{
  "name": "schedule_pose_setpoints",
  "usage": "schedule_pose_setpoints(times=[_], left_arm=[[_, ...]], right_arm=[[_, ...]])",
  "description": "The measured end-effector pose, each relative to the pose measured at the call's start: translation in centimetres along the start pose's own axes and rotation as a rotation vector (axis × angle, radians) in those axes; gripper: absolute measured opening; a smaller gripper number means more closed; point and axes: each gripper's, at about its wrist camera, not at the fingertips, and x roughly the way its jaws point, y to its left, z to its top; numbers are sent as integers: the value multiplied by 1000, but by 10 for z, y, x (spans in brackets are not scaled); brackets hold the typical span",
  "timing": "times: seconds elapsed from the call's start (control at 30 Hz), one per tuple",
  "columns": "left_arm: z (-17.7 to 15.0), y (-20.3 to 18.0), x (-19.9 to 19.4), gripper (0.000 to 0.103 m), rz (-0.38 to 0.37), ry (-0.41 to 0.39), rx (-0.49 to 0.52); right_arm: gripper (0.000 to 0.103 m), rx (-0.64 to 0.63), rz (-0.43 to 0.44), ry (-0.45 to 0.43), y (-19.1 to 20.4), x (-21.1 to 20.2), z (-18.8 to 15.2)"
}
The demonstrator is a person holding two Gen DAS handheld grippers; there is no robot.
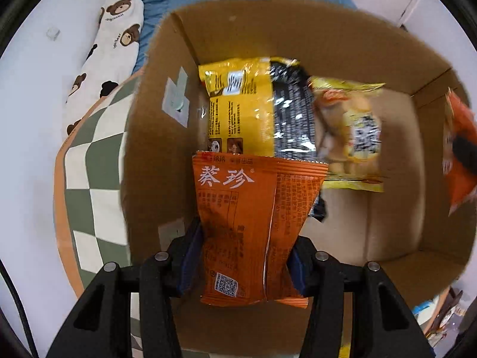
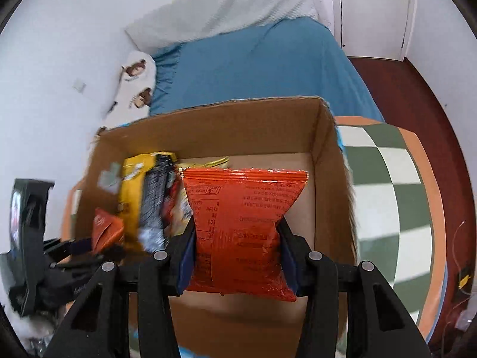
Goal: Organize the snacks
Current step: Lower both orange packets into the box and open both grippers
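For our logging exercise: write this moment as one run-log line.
left gripper: shut on orange packet | right gripper: shut on red packet | both above cardboard box

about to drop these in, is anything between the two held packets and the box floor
Nothing visible blocks either. The orange packet in the left hand-held gripper hangs over bare cardboard box floor beside the yellow packets; the red packet in the right hand-held gripper hangs over bare floor.

An orange packet (image 1: 253, 223) and a red packet (image 2: 241, 229) hang over the open cardboard box (image 1: 155, 137) holding yellow packets (image 1: 238, 104).
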Motion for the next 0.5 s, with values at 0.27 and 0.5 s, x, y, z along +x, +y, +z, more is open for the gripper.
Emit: schedule_pose_setpoints(times=[0.27, 0.5], left_arm=[[10, 2, 11, 85, -50, -21, -19], [14, 4, 3, 90, -73, -46, -58]], right_arm=[[75, 21, -27, 88, -13, 64, 18], [82, -10, -41, 78, -6, 63, 14]])
